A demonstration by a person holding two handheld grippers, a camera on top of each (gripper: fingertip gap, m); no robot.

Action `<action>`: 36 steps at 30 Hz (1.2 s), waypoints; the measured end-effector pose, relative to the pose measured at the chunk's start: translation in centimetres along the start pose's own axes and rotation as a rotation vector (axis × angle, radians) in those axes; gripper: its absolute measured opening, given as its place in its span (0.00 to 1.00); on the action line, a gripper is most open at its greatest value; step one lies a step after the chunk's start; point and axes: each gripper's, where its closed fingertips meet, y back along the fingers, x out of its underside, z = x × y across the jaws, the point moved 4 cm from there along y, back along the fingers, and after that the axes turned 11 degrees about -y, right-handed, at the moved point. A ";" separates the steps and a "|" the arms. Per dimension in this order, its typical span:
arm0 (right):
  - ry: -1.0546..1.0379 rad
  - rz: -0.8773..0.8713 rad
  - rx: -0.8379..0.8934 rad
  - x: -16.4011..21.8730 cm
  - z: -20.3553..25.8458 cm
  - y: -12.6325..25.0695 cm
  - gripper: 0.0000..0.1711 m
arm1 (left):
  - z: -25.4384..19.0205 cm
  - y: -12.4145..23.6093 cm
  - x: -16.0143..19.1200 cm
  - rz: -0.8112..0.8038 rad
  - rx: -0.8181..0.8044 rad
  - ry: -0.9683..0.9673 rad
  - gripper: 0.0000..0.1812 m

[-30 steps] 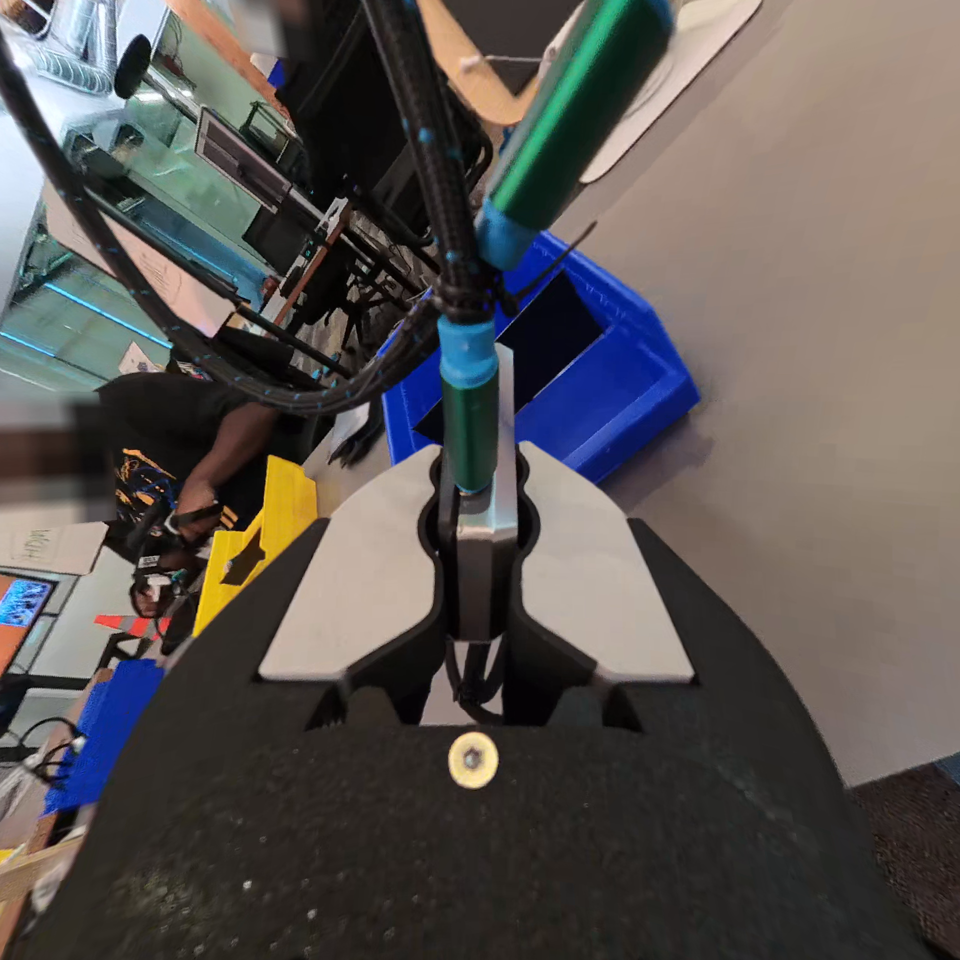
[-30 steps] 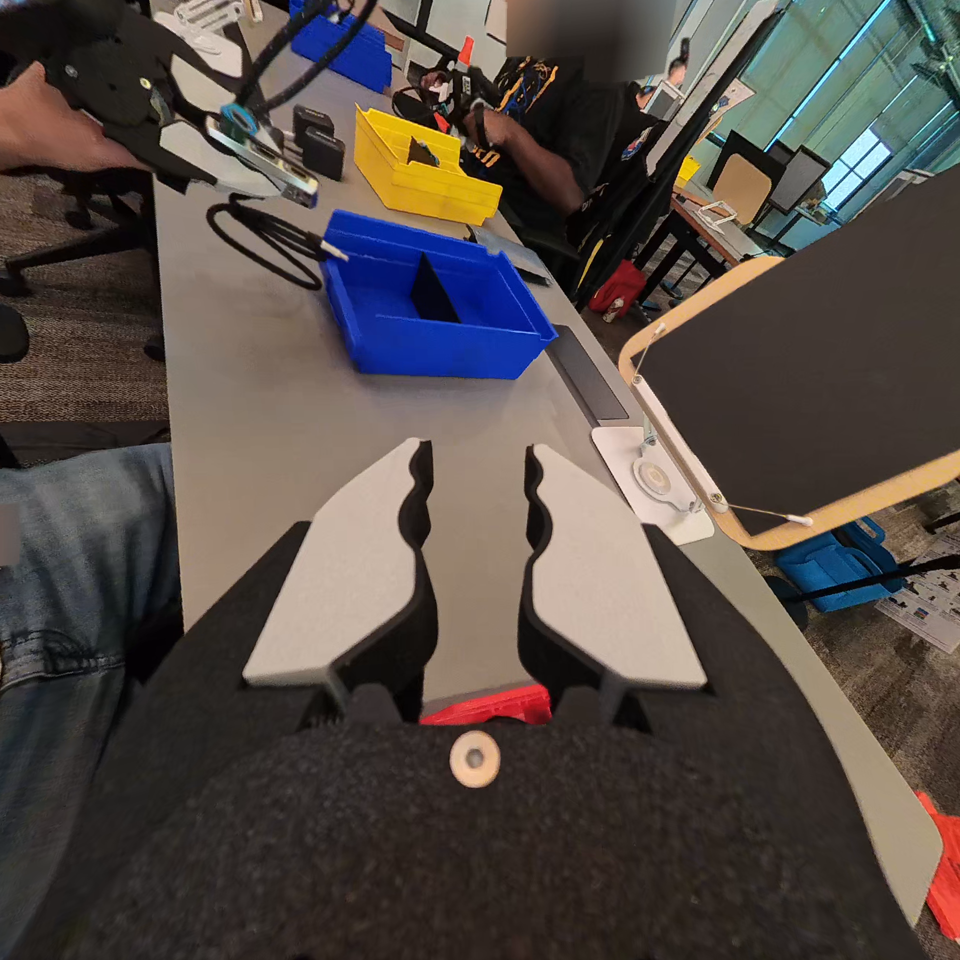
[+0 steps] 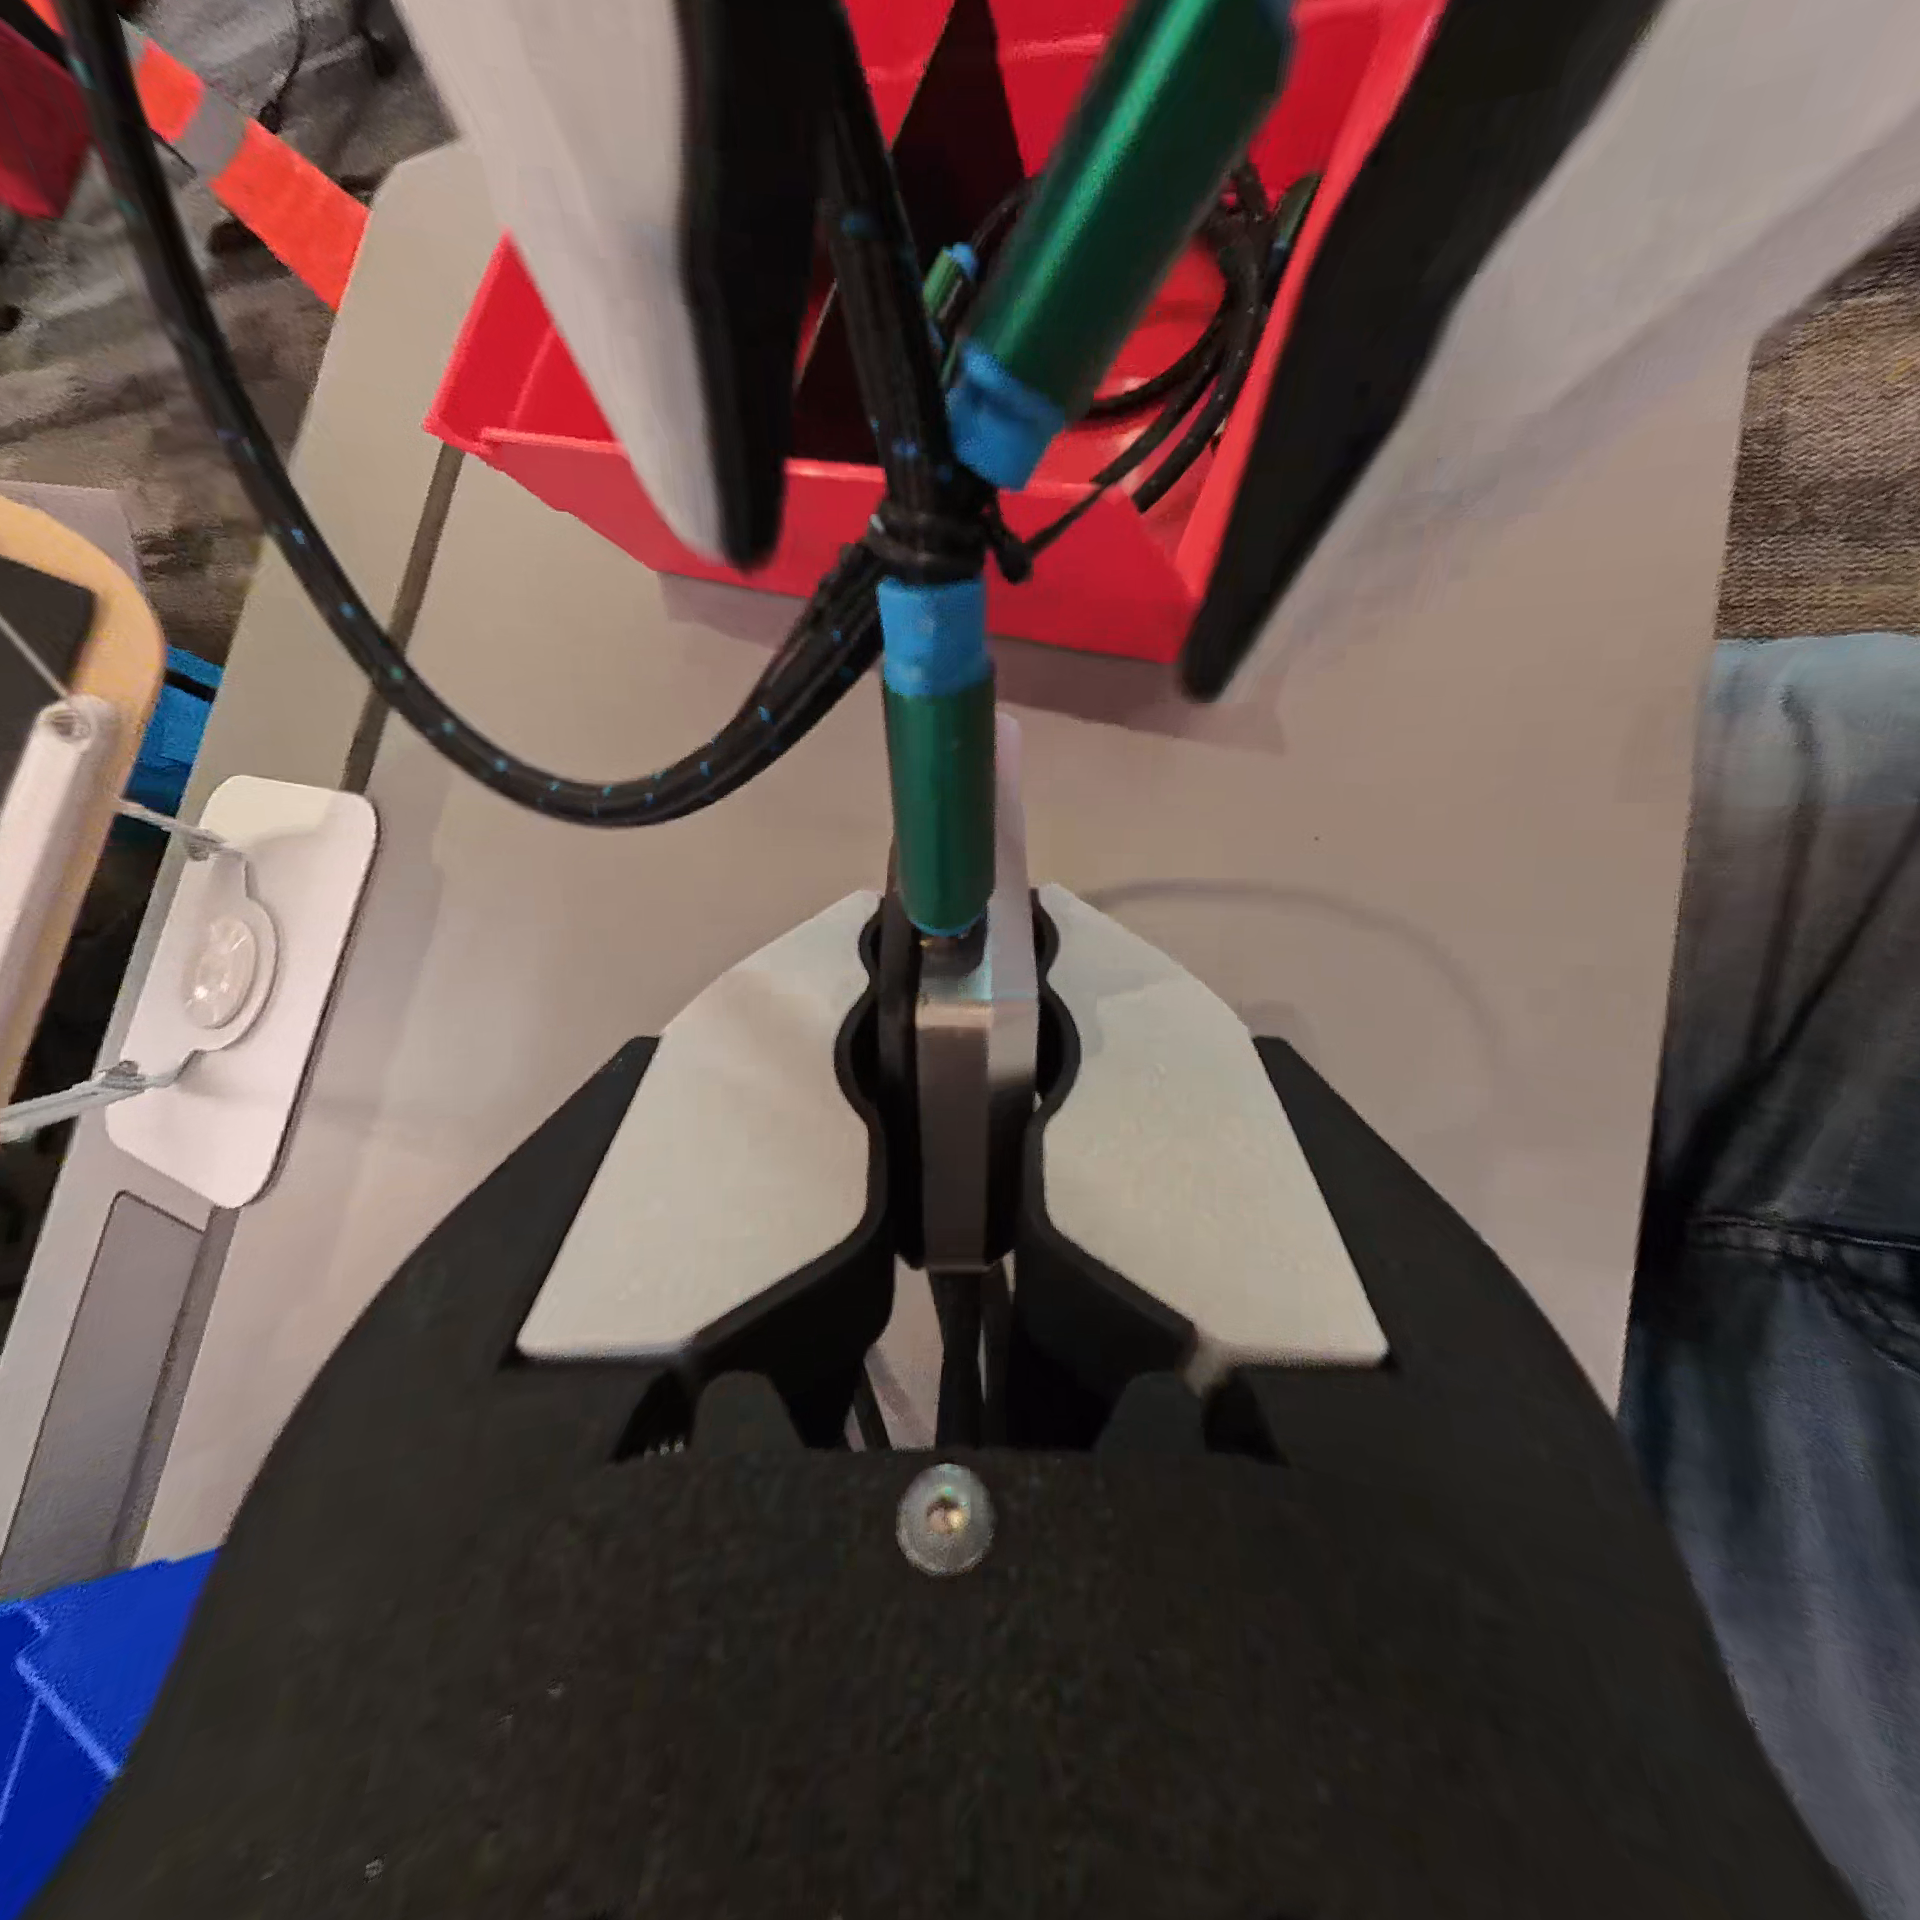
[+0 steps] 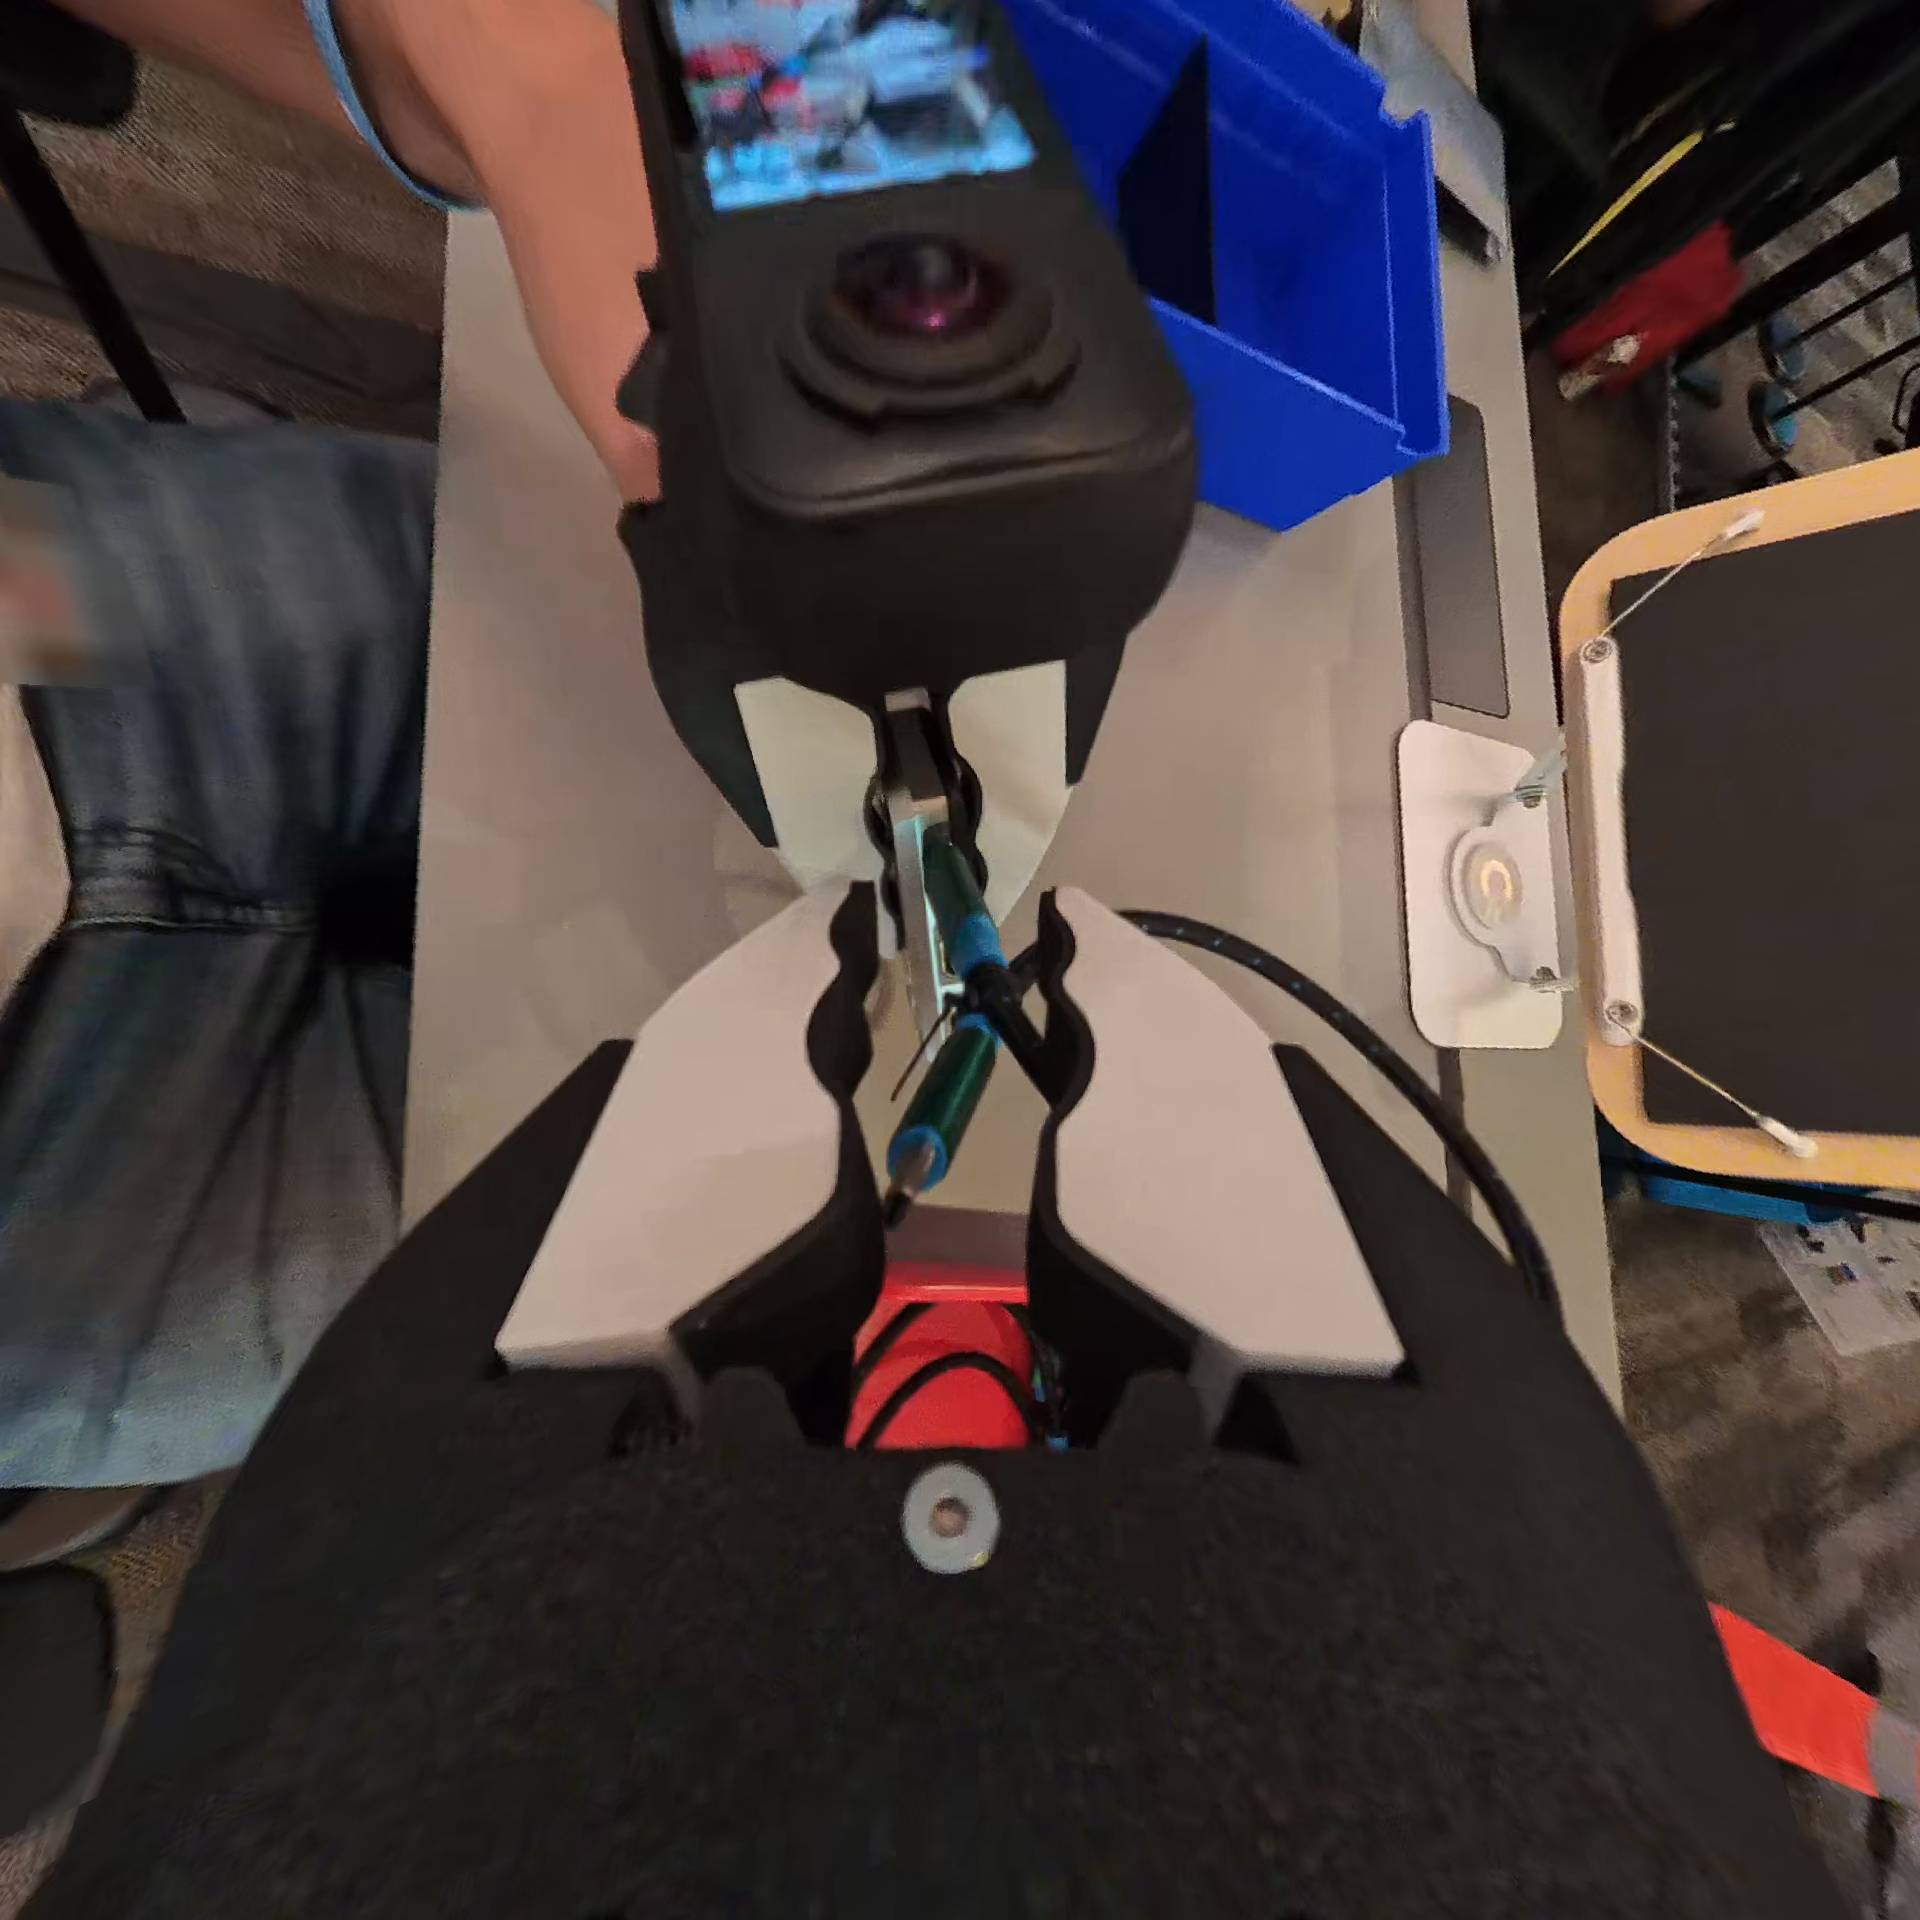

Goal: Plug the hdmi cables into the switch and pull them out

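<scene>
My left gripper (image 3: pixel 961 914) is shut on a thin grey metal switch (image 3: pixel 977 1101), held edge-on above the grey table (image 3: pixel 1351 831). A green HDMI plug with a blue taped end (image 3: pixel 940 821) is plugged into the switch. A second green plug (image 3: pixel 1101 208) hangs loose from the black braided cable (image 3: pixel 312 582). My right gripper (image 4: pixel 953 899) faces the left gripper (image 4: pixel 904 894); it is open, with the loose green plug (image 4: pixel 940 1091) between its fingers (image 4: pixel 727 1091) and no visible contact. The right gripper's fingers (image 3: pixel 717 260) show blurred at the top of the left wrist view.
A red bin (image 3: pixel 831 499) holding more cables sits under the right gripper. A blue bin (image 4: pixel 1299 260) stands behind the left gripper. A white base plate (image 4: pixel 1475 883) and a wood-framed black board (image 4: pixel 1766 831) are at the table's edge. A jeans-clad leg (image 4: pixel 208 935) is alongside.
Both grippers have swung together nose to nose above the table. The right gripper, formerly far off and empty, now has its open fingers around the loose plug. The left still grips the switch.
</scene>
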 end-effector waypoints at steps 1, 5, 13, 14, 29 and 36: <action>0.012 0.017 -0.011 0.2 -0.1 -0.4 0.16 | 0.0 -0.2 0.2 0.005 0.025 0.002 0.12; 0.087 0.167 0.017 2.0 -0.8 -2.5 0.15 | 0.0 -1.3 1.5 0.008 0.079 0.041 0.12; 0.049 0.175 -0.051 3.9 -2.0 -5.4 0.13 | -0.8 -2.8 3.0 -0.021 0.158 0.068 0.12; -0.003 0.131 -0.108 3.9 -2.0 -5.5 0.13 | -0.9 -2.9 3.2 -0.021 0.169 0.066 0.12; -0.531 -0.352 -0.019 5.0 -3.8 -1.0 0.26 | 3.6 -0.3 3.0 -0.268 -0.116 0.156 0.12; -0.835 -0.621 -0.091 1.7 -2.6 -5.4 0.22 | 4.0 -0.9 2.8 -0.158 -0.466 0.011 0.12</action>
